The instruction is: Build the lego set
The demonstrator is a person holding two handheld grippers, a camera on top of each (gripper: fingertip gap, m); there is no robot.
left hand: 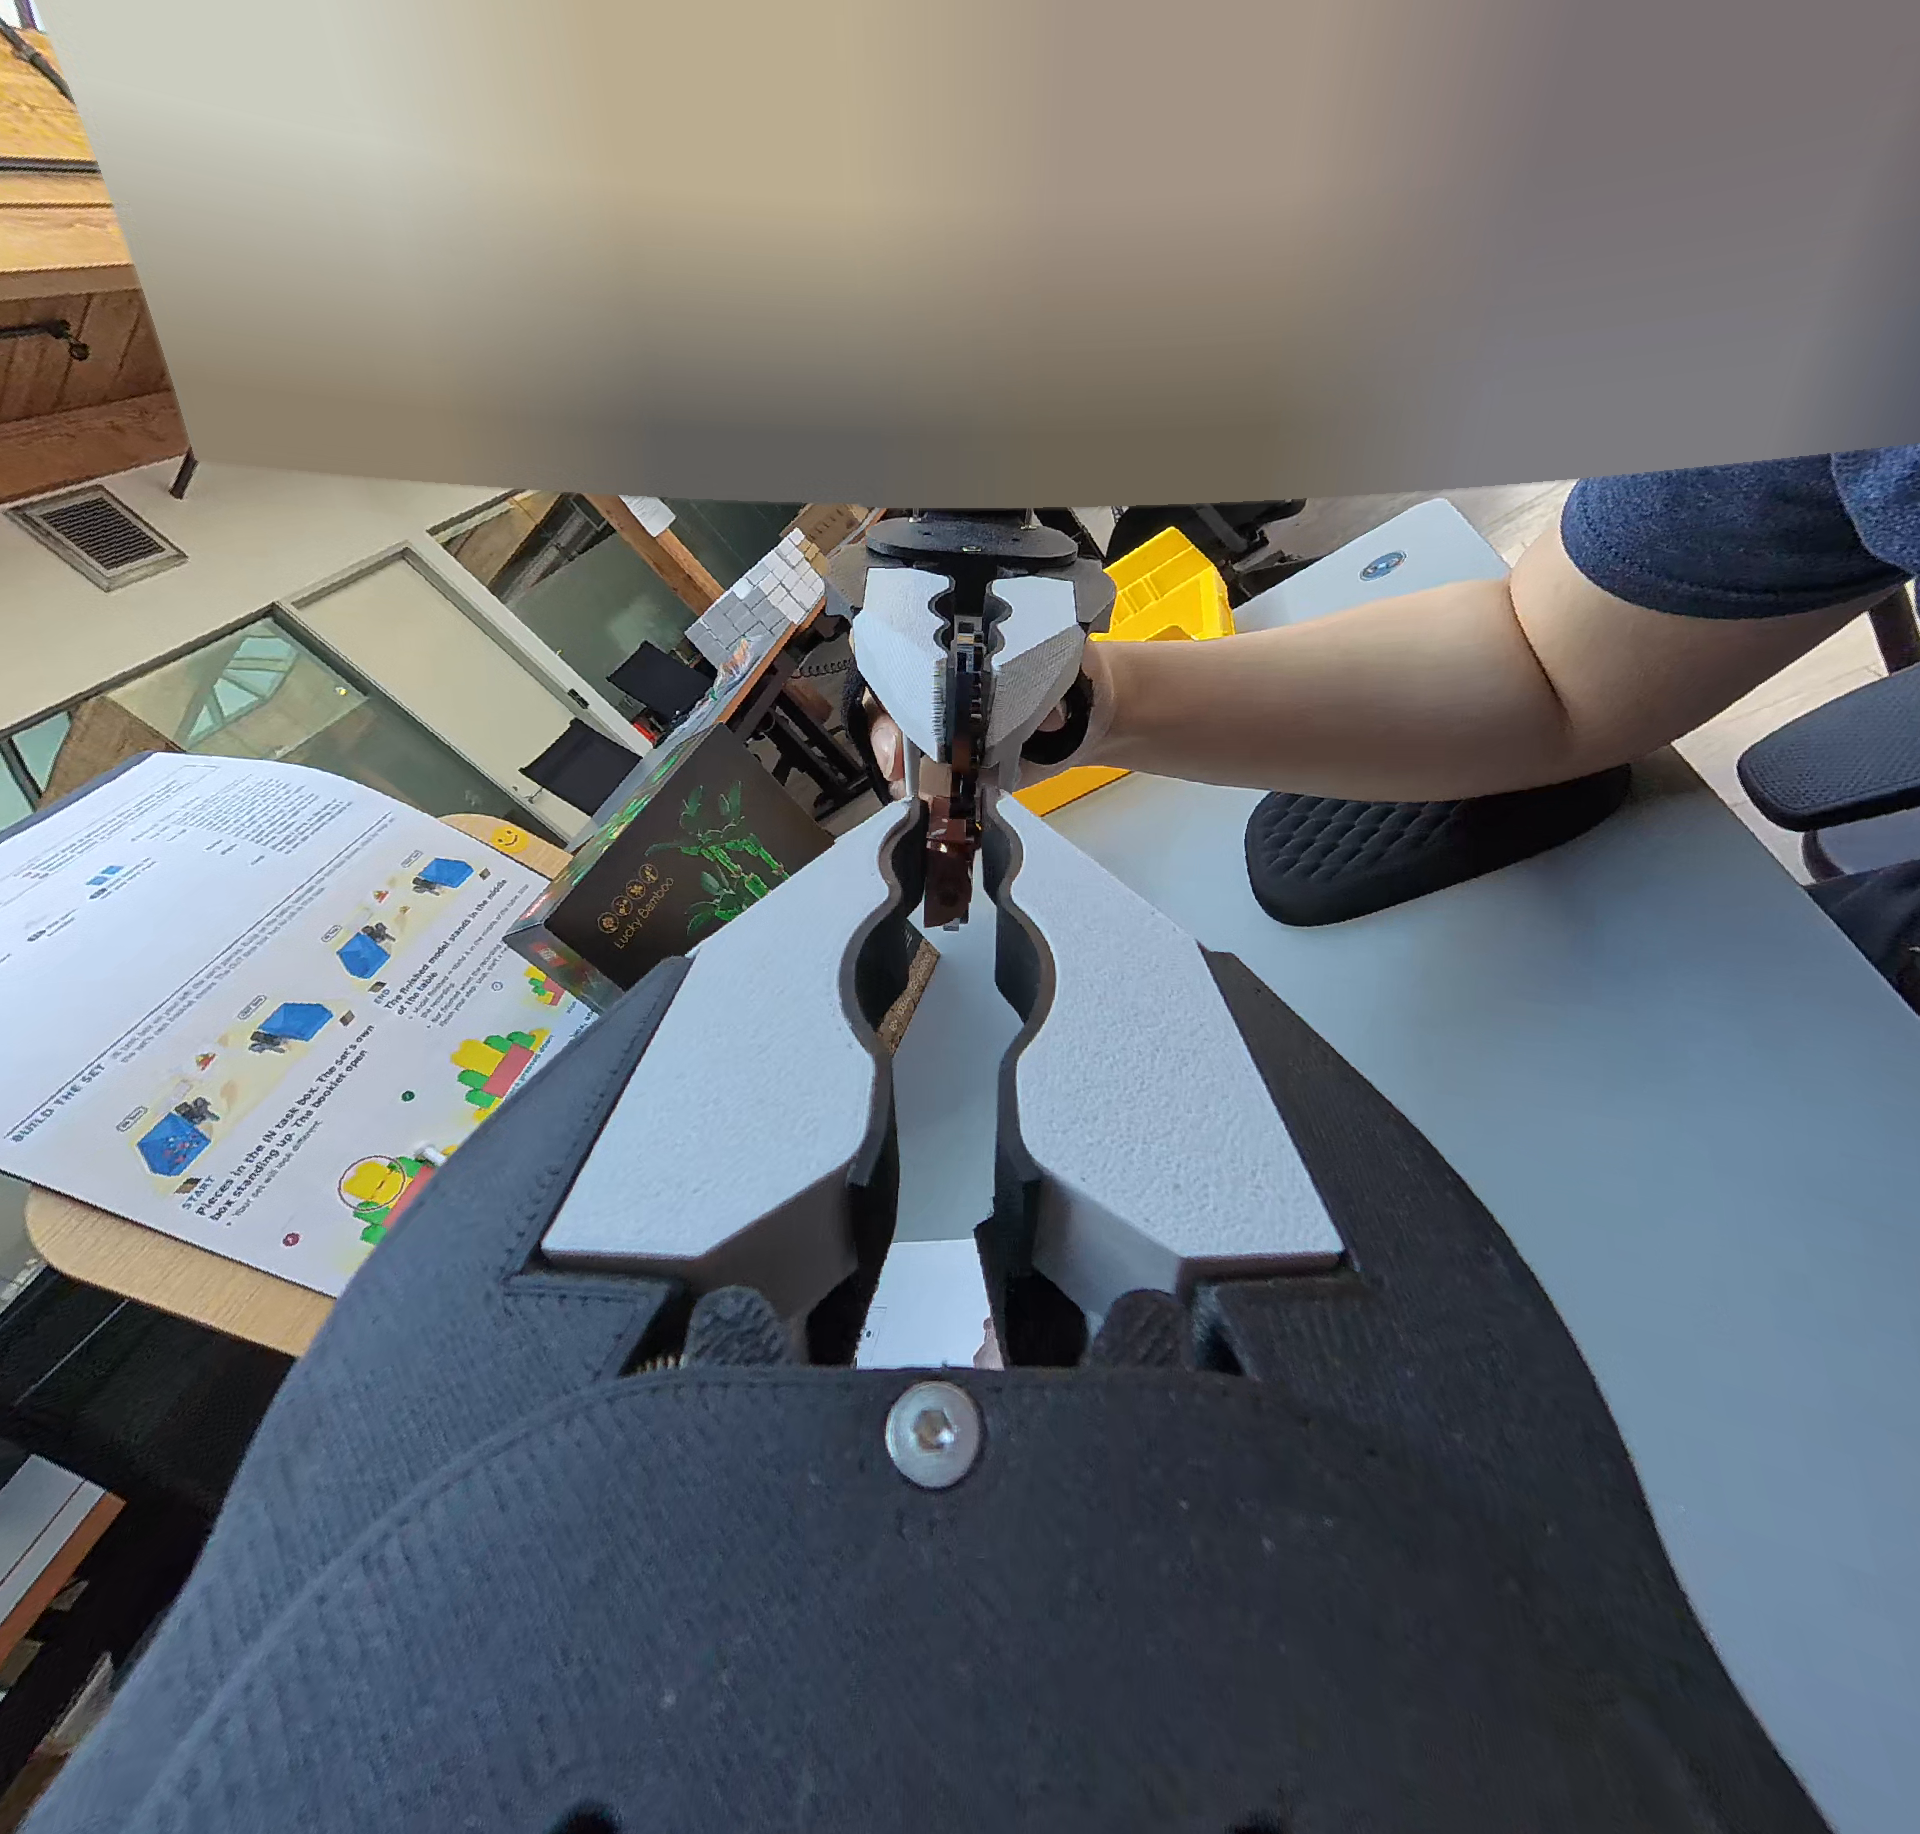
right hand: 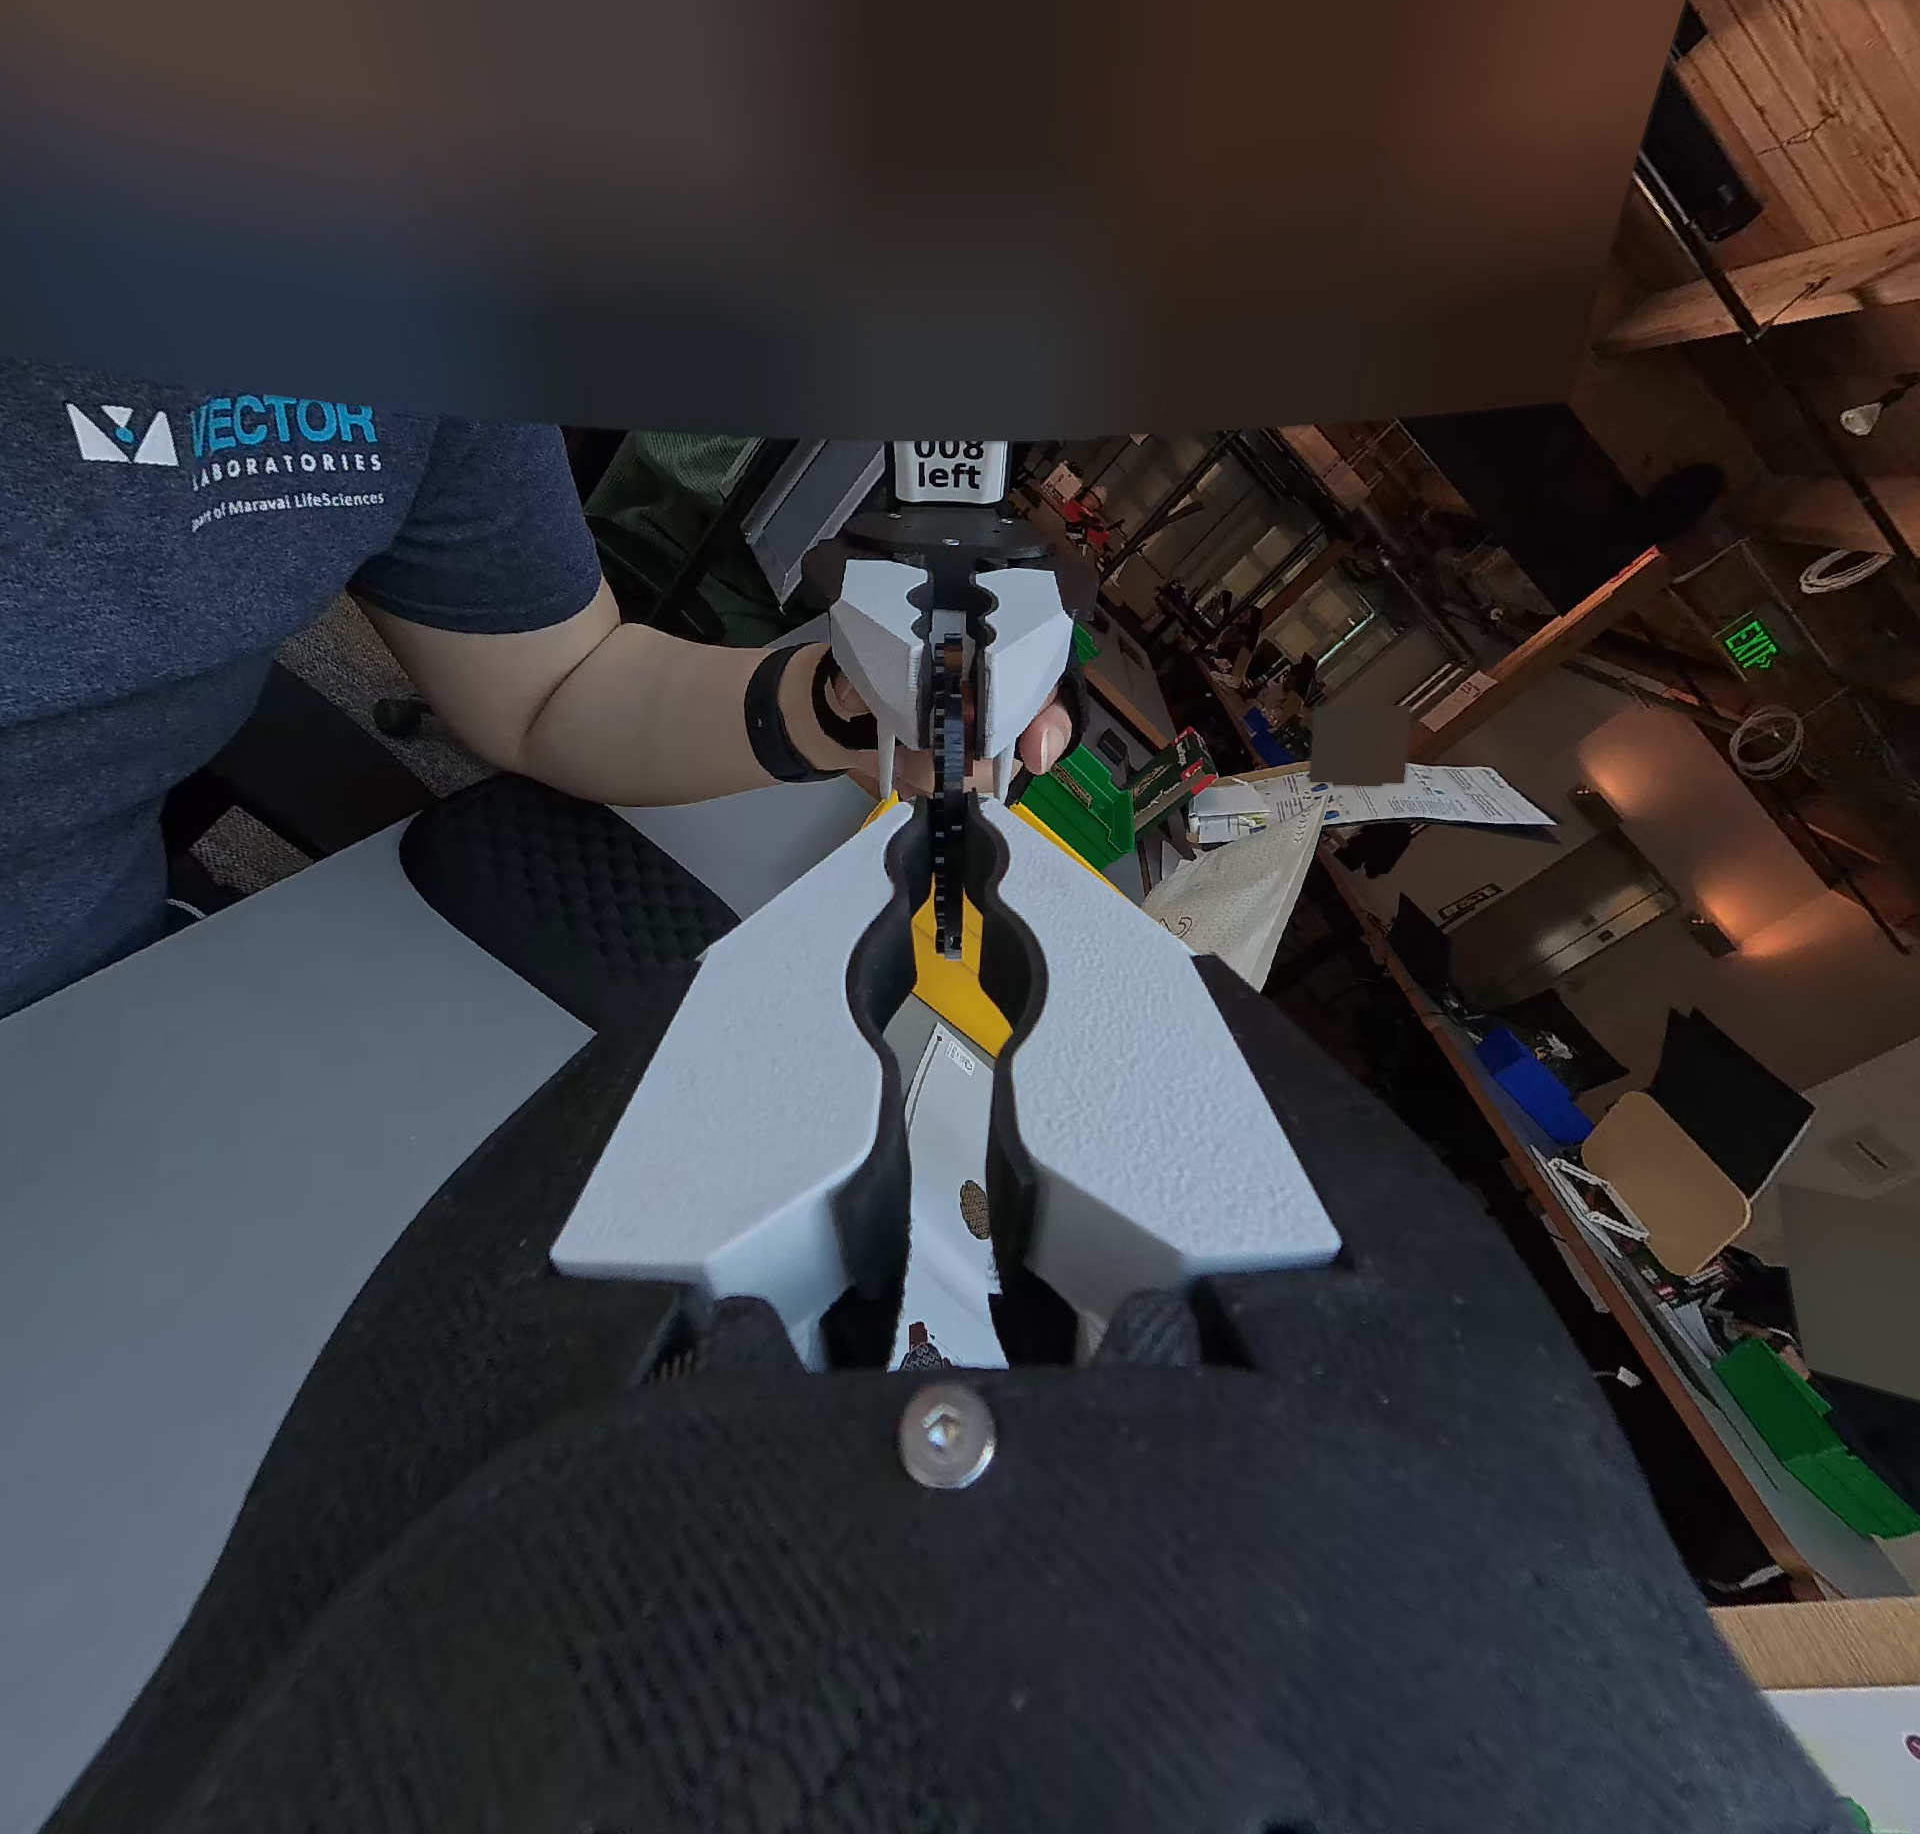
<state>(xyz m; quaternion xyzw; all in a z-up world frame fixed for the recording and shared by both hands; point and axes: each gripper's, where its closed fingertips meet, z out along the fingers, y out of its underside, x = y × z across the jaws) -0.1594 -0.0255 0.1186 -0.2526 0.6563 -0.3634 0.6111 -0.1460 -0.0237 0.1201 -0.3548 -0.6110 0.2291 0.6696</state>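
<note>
Here, mid-frame: our left gripper (left hand: 951,849) and right gripper (left hand: 966,735) both pinch, seemingly, one brown-and-black piece (left hand: 948,875); uneven squeezing could snap it apart.

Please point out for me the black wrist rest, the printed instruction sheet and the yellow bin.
black wrist rest (left hand: 1423,854): left wrist view, on its dimpled top surface.
printed instruction sheet (left hand: 223,963): left wrist view, on the middle of the white page.
yellow bin (left hand: 1169,584): left wrist view, on its wall behind the far tool.
</note>
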